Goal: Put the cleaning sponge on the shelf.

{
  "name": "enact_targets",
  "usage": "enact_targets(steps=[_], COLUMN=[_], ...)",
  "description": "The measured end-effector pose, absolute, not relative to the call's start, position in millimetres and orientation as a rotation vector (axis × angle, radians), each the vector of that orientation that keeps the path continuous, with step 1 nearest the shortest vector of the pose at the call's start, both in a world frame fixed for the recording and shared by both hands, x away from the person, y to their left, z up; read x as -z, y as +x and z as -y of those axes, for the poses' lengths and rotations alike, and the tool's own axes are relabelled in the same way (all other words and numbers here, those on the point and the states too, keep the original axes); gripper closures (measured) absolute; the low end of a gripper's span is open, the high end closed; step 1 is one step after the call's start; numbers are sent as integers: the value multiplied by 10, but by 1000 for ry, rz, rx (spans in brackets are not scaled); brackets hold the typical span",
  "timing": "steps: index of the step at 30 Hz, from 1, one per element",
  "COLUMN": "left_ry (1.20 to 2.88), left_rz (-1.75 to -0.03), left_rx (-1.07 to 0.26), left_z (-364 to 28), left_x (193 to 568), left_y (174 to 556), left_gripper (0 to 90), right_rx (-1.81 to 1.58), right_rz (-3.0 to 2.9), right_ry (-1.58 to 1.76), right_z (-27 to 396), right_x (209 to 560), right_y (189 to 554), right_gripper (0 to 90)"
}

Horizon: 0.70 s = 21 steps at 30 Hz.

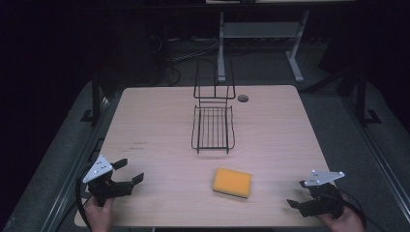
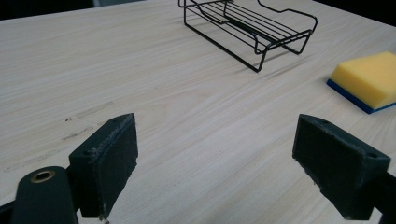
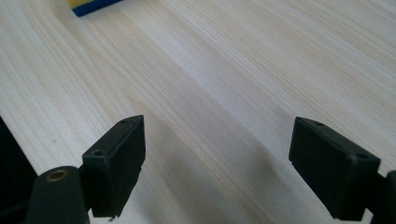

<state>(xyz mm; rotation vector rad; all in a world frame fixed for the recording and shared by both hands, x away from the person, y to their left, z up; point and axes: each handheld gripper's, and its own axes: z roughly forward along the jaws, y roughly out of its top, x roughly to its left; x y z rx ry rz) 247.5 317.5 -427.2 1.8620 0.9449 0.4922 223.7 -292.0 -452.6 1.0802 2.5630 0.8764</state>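
Note:
A yellow sponge [image 1: 232,182] with a dark blue underside lies on the wooden table [image 1: 159,116], near the front and right of centre. A black wire rack [image 1: 212,126] with a tall wire back stands behind it at mid-table. My left gripper [image 1: 128,171] rests at the front left corner, open, with nothing between its jaws. In the left gripper view the rack [image 2: 250,28] is ahead and the sponge [image 2: 366,79] at the right. My right gripper [image 1: 298,193] sits at the front right, open and empty. The right gripper view catches a corner of the sponge [image 3: 91,5] at the top left.
A small round grey cap [image 1: 243,98] sits in the tabletop behind the rack. Beyond the table are a white desk frame [image 1: 261,38] and cables on a dark floor. Bare wood lies between the two grippers.

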Motion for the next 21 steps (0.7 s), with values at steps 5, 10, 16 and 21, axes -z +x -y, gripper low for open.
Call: enact_targets(steps=[5, 10, 16, 21], left_ry=[1862, 1862, 1858, 1860], left_rz=[-947, -945, -947, -946], left_rx=[-491, -492, -494, -495], left_z=[-3170, -3179, -3180, -3179], left_x=[4274, 4274, 4271, 4274], left_y=[2471, 2470, 2458, 2454], left_gripper=[134, 135, 134, 134], right_rx=[-883, -875, -893, -883], right_rz=[-2571, -2584, -2586, -2597], right_ry=[1073, 1055, 1053, 1031], right_z=[2880, 2834, 2797, 2767], right_x=[4532, 4529, 4509, 4494], right_y=[2244, 2242, 2241, 2256], right_gripper=[181, 182, 181, 181])
